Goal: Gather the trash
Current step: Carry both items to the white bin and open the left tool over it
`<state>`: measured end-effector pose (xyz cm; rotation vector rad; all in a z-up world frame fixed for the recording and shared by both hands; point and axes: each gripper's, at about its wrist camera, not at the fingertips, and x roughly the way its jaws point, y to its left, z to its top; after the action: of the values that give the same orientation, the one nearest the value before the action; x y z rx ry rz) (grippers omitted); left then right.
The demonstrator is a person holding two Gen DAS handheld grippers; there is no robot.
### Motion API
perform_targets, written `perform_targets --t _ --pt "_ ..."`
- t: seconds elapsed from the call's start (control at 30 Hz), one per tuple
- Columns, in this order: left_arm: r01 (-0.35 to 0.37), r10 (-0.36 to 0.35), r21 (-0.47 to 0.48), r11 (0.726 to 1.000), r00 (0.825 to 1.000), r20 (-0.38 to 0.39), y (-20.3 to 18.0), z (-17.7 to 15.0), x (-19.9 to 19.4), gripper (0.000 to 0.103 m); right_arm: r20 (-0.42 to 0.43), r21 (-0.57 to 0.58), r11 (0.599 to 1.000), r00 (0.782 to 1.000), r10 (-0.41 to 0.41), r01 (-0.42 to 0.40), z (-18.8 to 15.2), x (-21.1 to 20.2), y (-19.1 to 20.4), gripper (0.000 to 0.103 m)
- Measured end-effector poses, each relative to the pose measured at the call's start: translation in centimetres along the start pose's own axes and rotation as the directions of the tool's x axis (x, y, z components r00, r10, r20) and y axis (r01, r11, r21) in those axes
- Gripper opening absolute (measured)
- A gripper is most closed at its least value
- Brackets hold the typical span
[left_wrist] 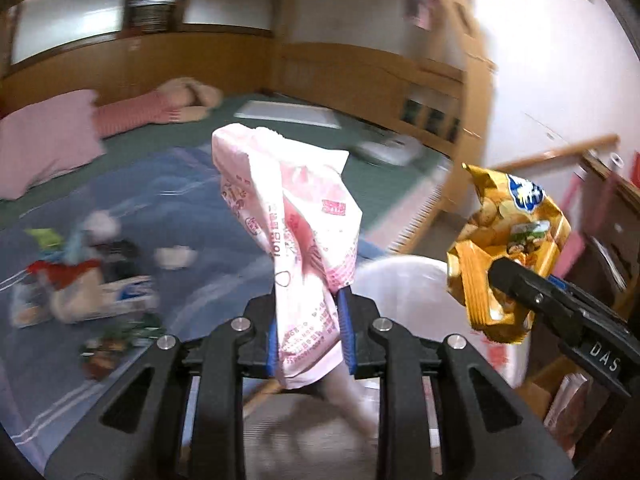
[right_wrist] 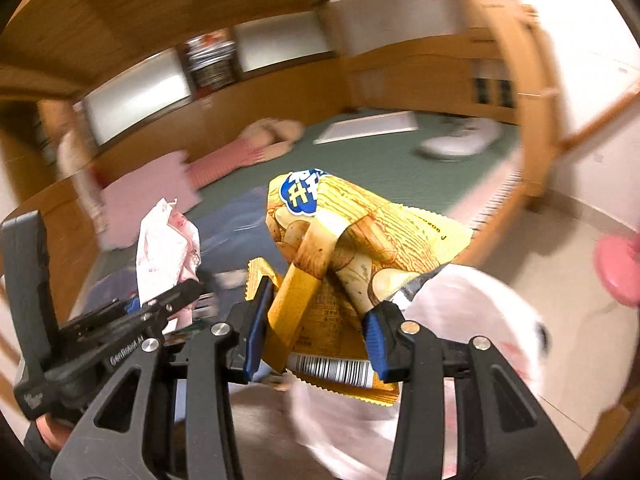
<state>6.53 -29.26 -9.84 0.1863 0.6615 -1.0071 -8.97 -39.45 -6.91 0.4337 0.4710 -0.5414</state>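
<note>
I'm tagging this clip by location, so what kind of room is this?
Probably a bedroom or dorm room: a pink pillow and a plush toy lie on a green mattress boxed in by a wooden bed frame.

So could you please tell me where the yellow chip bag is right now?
The yellow chip bag is clamped in the right tongs, held just above the white bin, to the right of the pink wrapper.

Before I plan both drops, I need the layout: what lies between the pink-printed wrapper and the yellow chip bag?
In the left wrist view, only the white bin's rim shows below the gap between the pink-printed wrapper and yellow chip bag.
</note>
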Motion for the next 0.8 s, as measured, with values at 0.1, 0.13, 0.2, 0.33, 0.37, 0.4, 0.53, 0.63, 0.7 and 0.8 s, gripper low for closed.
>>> perform_targets --t 0.1,0.13,0.2,0.33,0.37,0.4,0.53,0.63,0.7,0.8 --pt "0.051 -0.05 0.046 0.998 0.998 -0.026 -4.2 -0.7 1.6 0.025 0.032 0.034 0.994 0.994 -0.103 0.102 -0.4 -1.9 -2.7 0.043" --pt "0.059 -0.057 0.064 0.996 0.998 -0.032 -5.5 -0.9 2.2 0.025 0.041 0.042 0.99 0.99 -0.138 0.136 -0.5 -2.5 -3.5 0.043" --pt "0.059 -0.055 0.088 0.994 0.998 -0.043 -6.8 -1.2 3.0 0.025 0.043 0.062 0.982 0.983 -0.178 0.176 -0.9 -3.0 -4.7 0.043" --pt "0.032 -0.025 0.132 0.991 0.998 -0.058 -8.8 -1.7 4.2 0.026 0.031 0.102 0.965 0.969 -0.246 0.241 -1.8 -3.6 -7.1 0.043" --pt "0.023 -0.014 0.139 0.99 0.998 -0.062 -9.2 -1.7 4.4 0.026 0.023 0.113 0.961 0.966 -0.258 0.253 -2.2 -3.6 -7.7 0.043" --pt "0.015 -0.006 0.142 0.99 0.998 -0.065 -9.5 -1.6 4.5 0.026 0.015 0.121 0.957 0.963 -0.267 0.264 -2.5 -3.5 -8.3 0.043" --pt "-0.032 0.045 0.159 0.987 0.996 -0.081 -10.1 -1.9 5.3 0.026 -0.007 0.14 0.946 0.956 -0.294 0.292 -3.0 -3.0 -9.7 0.043" --pt "-0.034 0.051 0.172 0.985 0.994 -0.1 -10.4 -2.0 5.7 0.034 -0.006 0.151 0.942 0.953 -0.301 0.299 -3.0 -3.4 -10.1 0.043" --pt "-0.036 0.057 0.182 0.983 0.992 -0.109 -10.7 -2.3 6.2 0.047 -0.001 0.153 0.94 0.951 -0.308 0.305 -2.9 -3.6 -10.4 0.043" --pt "-0.045 0.063 0.184 0.982 0.994 -0.094 -11.0 -2.3 6.0 0.07 0.004 0.161 0.938 0.95 -0.313 0.308 -2.8 -3.9 -10.8 0.043"
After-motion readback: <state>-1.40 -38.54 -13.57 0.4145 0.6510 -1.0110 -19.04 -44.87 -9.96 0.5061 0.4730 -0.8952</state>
